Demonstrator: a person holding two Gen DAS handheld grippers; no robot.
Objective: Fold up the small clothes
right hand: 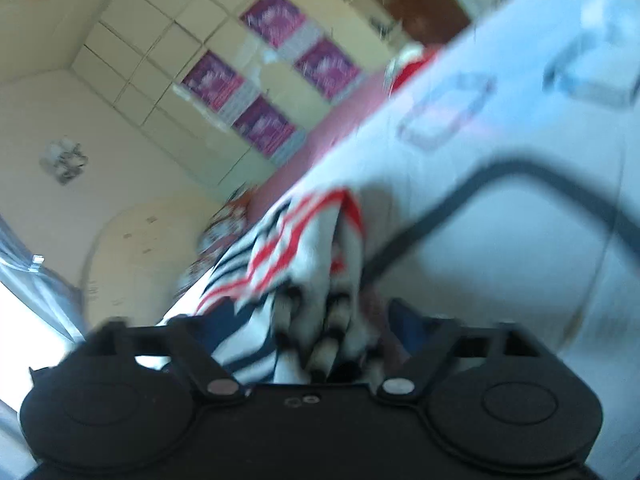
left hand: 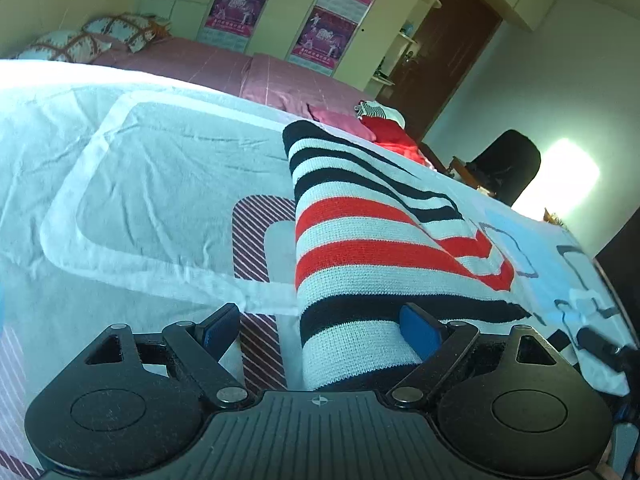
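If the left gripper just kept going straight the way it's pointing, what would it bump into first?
Most likely the striped knit garment: its near end already lies between the open jaws of the left gripper, and it stretches away over the white bedsheet. Depth is hard to judge.

Striped knit garment (left hand: 360,240) — on bedsheet (left hand: 140,168)

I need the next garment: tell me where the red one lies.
In the left wrist view the red garment lies far back on the bed, right of centre, beyond the striped knit, beside a dark pink cloth.
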